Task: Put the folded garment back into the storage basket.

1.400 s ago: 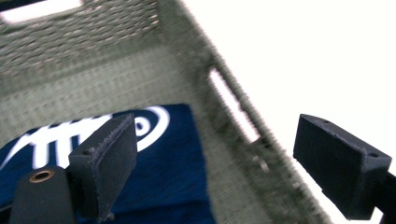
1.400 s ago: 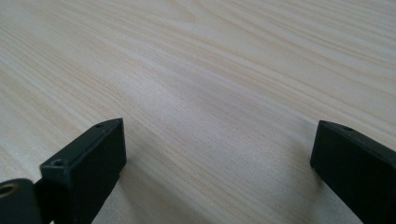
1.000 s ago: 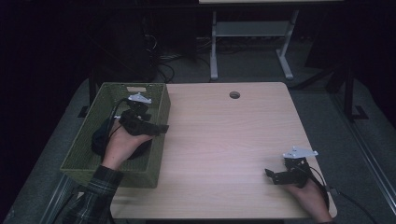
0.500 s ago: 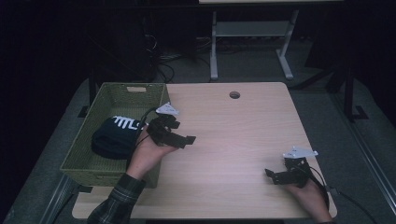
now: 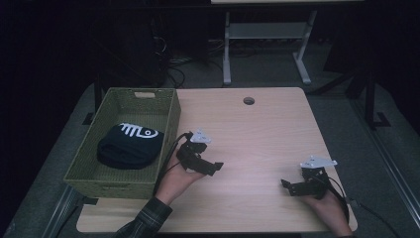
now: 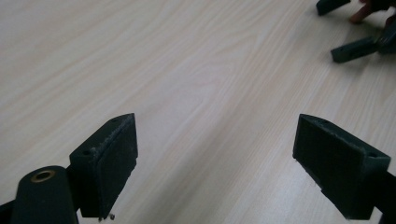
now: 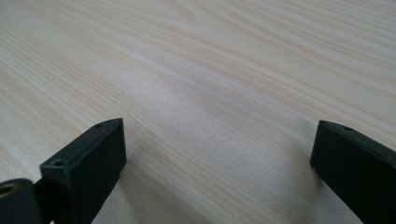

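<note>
Now the black folded cloth point(image 5: 130, 145) lies in the green basket point(image 5: 171, 119) at the surface's point(image 5: 257, 134) left edge, so the placing looks done. Left tool point(image 5: 210, 166) hovers just right of the basket, jaws wide and empty; right tool point(image 5: 288, 186) rests near the front edge, equally wide, empty. Next, likely parking both hands.

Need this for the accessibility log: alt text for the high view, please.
A folded black cloth with a white print lies in a green woven basket at the left edge of a light wooden table. The left claw is open over the table beside the basket; the right claw rests open near the front right corner.
</note>
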A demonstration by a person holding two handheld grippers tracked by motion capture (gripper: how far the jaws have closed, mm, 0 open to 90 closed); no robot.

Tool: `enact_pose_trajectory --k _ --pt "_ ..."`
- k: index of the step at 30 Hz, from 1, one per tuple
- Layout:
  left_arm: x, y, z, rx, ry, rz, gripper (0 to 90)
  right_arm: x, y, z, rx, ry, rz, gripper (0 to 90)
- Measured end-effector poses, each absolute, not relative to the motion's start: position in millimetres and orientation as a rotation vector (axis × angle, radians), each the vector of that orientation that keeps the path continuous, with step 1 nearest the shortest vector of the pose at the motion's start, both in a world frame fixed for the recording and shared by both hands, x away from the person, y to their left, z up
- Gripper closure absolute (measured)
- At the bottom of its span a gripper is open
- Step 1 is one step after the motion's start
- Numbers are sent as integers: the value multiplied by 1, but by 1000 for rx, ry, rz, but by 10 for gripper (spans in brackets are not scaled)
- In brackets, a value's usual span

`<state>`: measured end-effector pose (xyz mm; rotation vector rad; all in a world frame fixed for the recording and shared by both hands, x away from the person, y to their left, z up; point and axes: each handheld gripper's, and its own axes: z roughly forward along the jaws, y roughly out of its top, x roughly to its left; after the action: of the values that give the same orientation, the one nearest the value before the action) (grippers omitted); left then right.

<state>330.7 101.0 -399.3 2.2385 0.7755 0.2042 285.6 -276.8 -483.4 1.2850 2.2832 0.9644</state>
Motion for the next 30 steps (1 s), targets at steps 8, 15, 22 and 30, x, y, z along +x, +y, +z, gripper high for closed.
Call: enact_pose_trajectory --k 8,15,22,30 --pt "331 97 -429 2268 766 225 135 286 -277 -483 1282 2285 965 31" --pt "330 95 -452 2291 751 200 135 286 -277 -483 1283 2284 965 31" --pt "328 94 -464 2280 767 215 134 286 -277 -483 1283 2284 965 31" --pt "325 88 -473 2309 738 280 131 286 -277 -483 1285 2283 966 31"
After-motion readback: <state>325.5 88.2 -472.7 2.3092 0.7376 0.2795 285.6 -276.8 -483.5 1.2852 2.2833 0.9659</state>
